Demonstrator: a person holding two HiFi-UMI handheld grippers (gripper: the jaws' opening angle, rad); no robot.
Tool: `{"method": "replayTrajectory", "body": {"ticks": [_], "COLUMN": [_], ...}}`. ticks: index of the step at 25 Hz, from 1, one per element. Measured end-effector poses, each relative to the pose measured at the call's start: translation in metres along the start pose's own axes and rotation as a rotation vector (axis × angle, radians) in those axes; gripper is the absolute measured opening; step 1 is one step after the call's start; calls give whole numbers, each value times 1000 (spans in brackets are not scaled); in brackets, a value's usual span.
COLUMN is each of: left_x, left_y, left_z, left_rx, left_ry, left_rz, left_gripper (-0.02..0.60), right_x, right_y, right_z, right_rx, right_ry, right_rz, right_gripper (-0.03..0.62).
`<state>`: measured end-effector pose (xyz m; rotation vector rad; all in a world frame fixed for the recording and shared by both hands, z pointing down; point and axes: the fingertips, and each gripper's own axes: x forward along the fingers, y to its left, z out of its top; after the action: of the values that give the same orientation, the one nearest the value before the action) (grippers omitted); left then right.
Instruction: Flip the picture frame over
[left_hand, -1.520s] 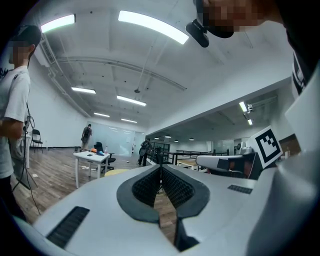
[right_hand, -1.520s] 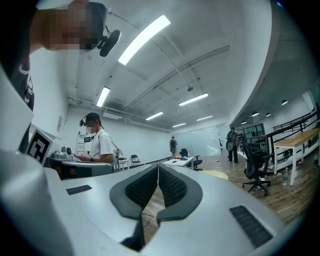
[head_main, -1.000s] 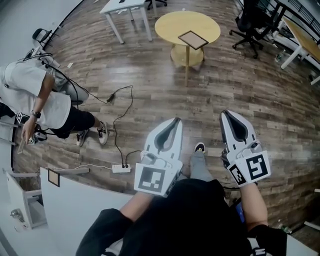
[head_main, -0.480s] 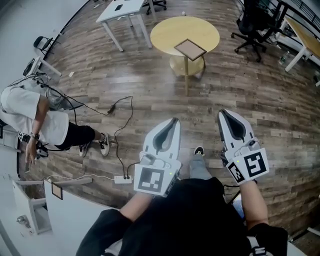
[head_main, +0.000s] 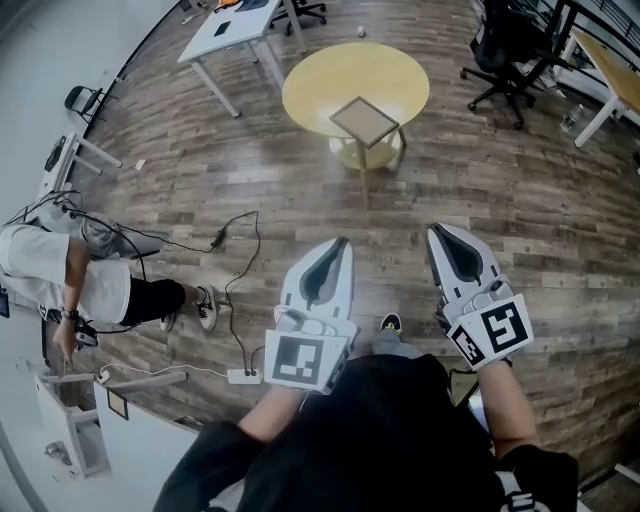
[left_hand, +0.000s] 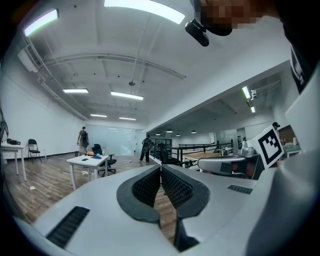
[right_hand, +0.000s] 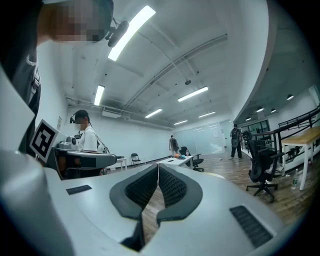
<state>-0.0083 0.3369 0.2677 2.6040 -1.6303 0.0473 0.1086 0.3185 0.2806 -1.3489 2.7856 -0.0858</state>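
A picture frame (head_main: 364, 121) with a dark rim and tan face lies flat on the round yellow table (head_main: 310, 85), far ahead in the head view. Both grippers are held level in front of the body, well short of the table. My left gripper (head_main: 340, 242) is shut with nothing between its jaws, and its dark pads meet in the left gripper view (left_hand: 161, 167). My right gripper (head_main: 437, 232) is shut and empty too, its pads together in the right gripper view (right_hand: 158, 166). Neither gripper view shows the frame.
A white table (head_main: 225, 25) stands far left of the round one, with black office chairs (head_main: 505, 45) and a wooden desk (head_main: 615, 70) at the right. A crouching person (head_main: 90, 285) is at the left, beside a cable and power strip (head_main: 243, 376) on the wood floor.
The round table and frame have drawn nearer and lower in the head view as the person walks toward them. Both grippers have stayed shut and level.
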Motion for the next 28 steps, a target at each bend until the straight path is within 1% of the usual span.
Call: {"method": "replayTrajectory", "body": {"ticks": [6,10,14,16,20,25,28], "left_x": [41,57,80,95,134,190,220], "left_y": [0,15,34,46,76,123,148], "left_z": [-6,-12,-16,-18,-15,-13,-8], "left_rx": [1,26,20,21,-5,5,12], "left_ry": [27,29,32,36,43,66,64], "left_rz": [20,27,31,30,31,19,6], "left_gripper": [29,29,29,29,29,29,29], "right_x": [18,37,62,77,117,181,217], "right_y": [-41,-50,-58,-66,-88,-116,-128], "right_z": [-10,-14,-18,-21,-25,-27,-27], "right_rx": [22,18,-7,-12,-19,-45,-67], "right_ry": [11,17,31,40,54,74,88], "right_rz": [14,21,34,31,16,0,3], "right_gripper": [18,18,18,18,18,18,18]}}
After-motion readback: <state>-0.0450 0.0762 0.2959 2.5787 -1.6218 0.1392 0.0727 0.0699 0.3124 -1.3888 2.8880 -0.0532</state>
